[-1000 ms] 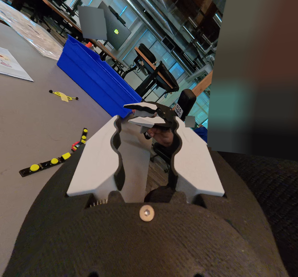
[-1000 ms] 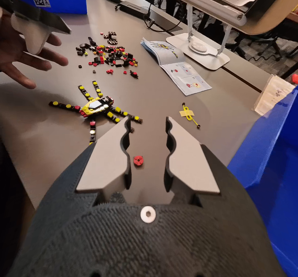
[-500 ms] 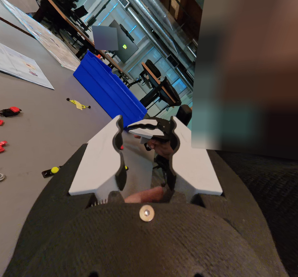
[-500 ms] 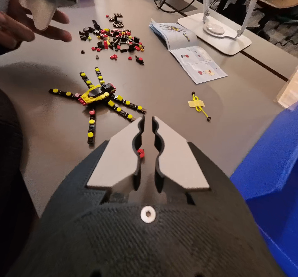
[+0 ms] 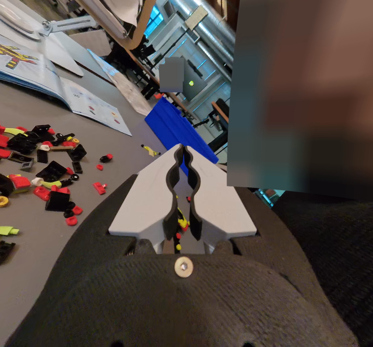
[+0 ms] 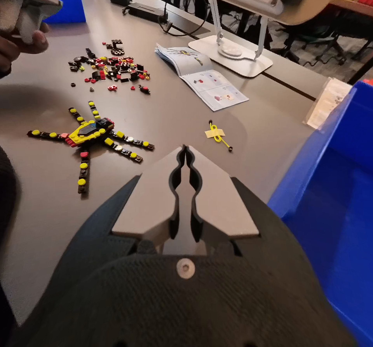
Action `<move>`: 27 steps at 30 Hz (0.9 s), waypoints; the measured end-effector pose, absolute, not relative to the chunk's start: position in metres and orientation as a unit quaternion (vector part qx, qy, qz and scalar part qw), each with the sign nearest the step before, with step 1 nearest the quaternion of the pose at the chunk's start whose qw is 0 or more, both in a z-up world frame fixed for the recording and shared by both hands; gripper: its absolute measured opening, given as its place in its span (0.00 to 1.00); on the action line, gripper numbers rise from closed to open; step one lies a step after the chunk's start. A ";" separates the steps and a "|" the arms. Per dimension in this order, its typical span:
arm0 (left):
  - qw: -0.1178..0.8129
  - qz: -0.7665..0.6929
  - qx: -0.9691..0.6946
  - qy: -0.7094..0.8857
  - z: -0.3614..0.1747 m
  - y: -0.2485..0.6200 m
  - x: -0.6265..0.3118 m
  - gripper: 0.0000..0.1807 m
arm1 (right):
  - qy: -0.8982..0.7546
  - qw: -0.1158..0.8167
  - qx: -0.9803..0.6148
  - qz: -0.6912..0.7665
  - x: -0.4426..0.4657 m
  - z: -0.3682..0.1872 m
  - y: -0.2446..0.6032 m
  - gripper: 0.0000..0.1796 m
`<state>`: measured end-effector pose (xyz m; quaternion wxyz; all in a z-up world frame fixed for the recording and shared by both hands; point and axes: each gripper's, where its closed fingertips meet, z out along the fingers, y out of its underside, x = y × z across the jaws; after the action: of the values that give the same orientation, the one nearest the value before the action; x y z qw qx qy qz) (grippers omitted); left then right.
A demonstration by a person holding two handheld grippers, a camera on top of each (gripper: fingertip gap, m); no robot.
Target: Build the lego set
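Apparently both pinched | right hand-held gripper [image 6: 184, 147] | booklet [image 6: 203, 76] print blurred

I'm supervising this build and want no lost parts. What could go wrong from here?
The left gripper hangs shut above the spider model; a dip could knock its thin legs loose. The loose pieces lie unboxed beside it, so a sweep could scatter them off the table.

A big workshop; long desks [image 6: 353, 4] in rows; office chairs [image 5: 222, 107]; shiny pipes [image 5: 201, 26] up high.
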<state>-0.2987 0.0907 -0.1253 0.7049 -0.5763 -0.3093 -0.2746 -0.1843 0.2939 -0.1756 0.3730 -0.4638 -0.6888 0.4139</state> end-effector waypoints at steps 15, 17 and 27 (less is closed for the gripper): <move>0.663 -0.158 -0.669 -0.296 -0.152 0.096 -0.304 0.00 | -0.689 0.354 -0.481 0.410 -0.184 -0.183 0.298 0.00; 0.656 -0.127 -0.681 -0.300 -0.155 0.092 -0.311 0.00 | -0.688 0.355 -0.481 0.411 -0.184 -0.182 0.299 0.00; 0.625 -0.046 -0.725 -0.285 -0.163 0.082 -0.317 0.00 | -0.691 0.347 -0.486 0.407 -0.185 -0.186 0.297 0.00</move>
<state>-0.3169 0.0818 -0.1627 0.6248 -0.7254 -0.2851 -0.0465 -0.1845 0.2972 -0.1857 0.3469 -0.4860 -0.6909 0.4075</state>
